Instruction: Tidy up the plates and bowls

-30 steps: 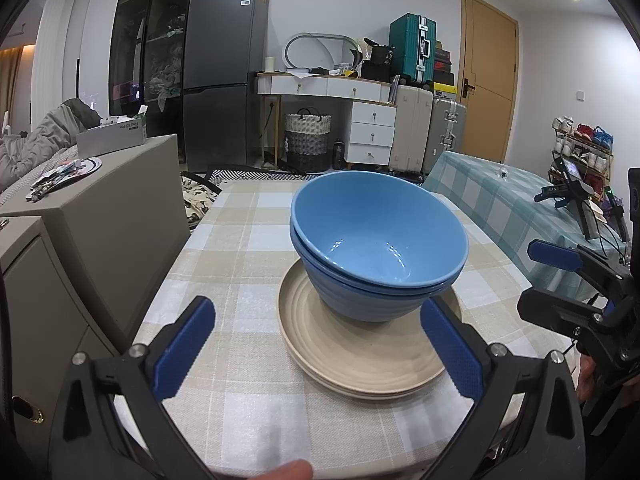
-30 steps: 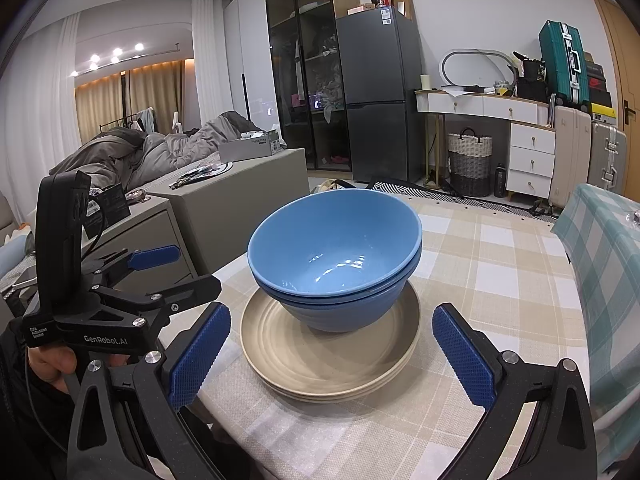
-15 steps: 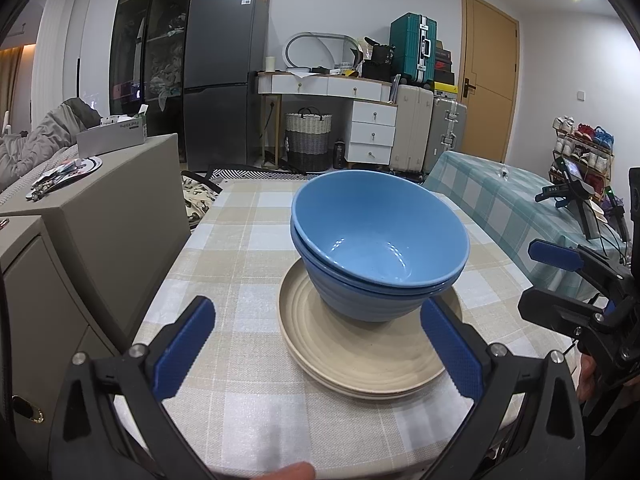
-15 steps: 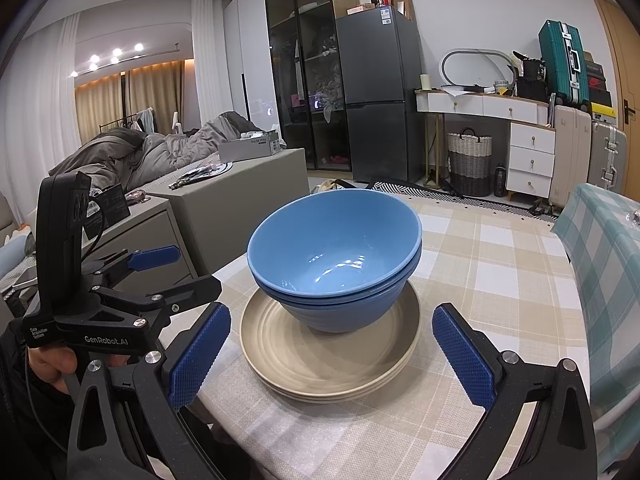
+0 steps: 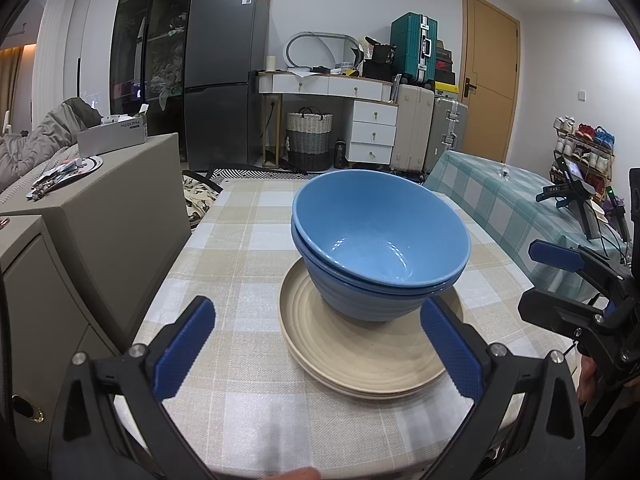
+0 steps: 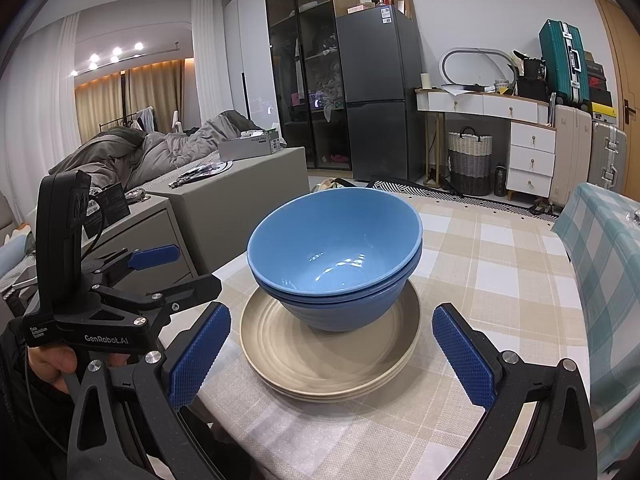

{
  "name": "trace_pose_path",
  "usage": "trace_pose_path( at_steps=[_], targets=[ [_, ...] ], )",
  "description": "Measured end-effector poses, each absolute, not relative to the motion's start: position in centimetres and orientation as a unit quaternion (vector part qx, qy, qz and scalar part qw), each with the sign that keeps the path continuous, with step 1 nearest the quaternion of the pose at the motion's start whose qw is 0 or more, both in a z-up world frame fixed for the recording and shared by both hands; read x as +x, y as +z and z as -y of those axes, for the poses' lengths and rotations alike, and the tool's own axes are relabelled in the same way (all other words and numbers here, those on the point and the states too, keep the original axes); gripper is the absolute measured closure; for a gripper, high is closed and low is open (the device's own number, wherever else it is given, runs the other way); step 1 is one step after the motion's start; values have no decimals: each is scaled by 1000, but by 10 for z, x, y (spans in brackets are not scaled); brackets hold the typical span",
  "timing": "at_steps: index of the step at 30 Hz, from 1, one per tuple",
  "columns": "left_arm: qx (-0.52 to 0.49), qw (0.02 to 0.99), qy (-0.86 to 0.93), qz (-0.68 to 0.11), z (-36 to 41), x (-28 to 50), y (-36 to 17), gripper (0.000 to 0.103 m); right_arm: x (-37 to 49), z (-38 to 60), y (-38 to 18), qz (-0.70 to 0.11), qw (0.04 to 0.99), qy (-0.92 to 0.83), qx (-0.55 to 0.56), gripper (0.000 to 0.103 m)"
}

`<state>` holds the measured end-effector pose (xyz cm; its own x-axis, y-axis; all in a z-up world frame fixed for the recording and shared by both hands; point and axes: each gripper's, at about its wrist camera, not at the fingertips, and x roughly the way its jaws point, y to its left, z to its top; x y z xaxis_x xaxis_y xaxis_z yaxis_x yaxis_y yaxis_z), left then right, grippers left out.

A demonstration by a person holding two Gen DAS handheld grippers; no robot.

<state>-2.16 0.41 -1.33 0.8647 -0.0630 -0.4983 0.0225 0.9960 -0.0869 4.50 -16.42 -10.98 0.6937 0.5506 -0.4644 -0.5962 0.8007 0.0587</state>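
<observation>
Left wrist view: my left gripper [image 5: 318, 342] hangs spread and empty, bowls [image 5: 380, 240] on plates [image 5: 372, 360] just ahead. My right gripper [image 6: 330, 354] gapes too, holding nothing.

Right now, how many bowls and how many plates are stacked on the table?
Blue bowls: 2, nested
Beige plates: 3 rims show in the right wrist view, stacked under the bowls
Total: 5
</observation>
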Motion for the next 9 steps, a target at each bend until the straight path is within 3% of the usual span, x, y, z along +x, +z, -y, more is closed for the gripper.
trace_pose_path(
  at_steps=[9],
  targets=[
    [-41,965,-21,-260,-5,-22,-14,0,45,164,-110,-237,919,312,-49,0]
  ],
)
